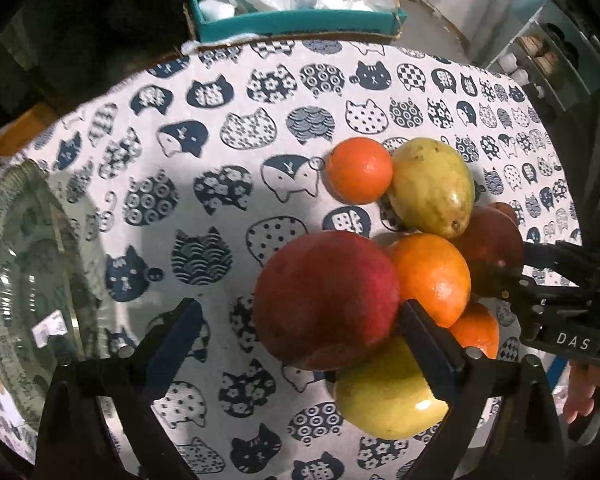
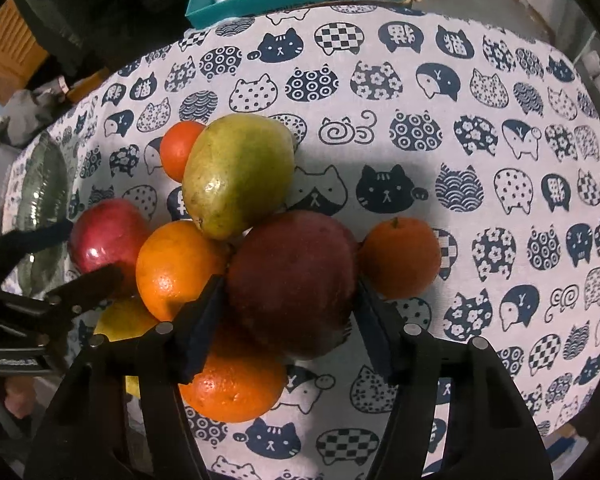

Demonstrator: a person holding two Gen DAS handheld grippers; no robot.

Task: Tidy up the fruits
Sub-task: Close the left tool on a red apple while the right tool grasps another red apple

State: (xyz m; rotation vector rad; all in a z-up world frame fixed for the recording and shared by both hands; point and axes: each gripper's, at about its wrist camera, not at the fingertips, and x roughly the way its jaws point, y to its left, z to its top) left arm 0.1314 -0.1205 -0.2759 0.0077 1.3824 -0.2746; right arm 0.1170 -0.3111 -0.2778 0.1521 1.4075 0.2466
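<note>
Pinching the dark red fruit (image 2: pixel 296 256) in the fingers of the right gripper (image 2: pixel 288 280), one pad against each flank, in the middle of a tight heap on the cat-print desk (image 2: pixel 480 140). Risking a tumble on any lift: green mango (image 2: pixel 236 176) leaning on its far side, an orange (image 2: pixel 176 268) touching on the left, another orange (image 2: pixel 400 256) touching on the right, a third orange (image 2: pixel 236 384) just under the near finger. Likely to set the neighbours rolling toward the desk edge once that support goes. Also prone to slipping, judging by a smooth, rounded skin held only by two narrow pads. Possibly nudging the left-hand orange with the near finger.

Hovering with the left gripper (image 1: pixel 300 308) spread wide and holding nothing, a bright red fruit (image 1: pixel 324 300) between its fingers, close against the right-hand one, well clear of the other. Liable to shove that fruit sideways into the heap if closed off-centre.

Pointing both grippers steeply down over the pile, side by side, nearly crossing. Waiting at the left edge, well apart from the fruit: a glass bowl (image 1: pixel 4 240).
</note>
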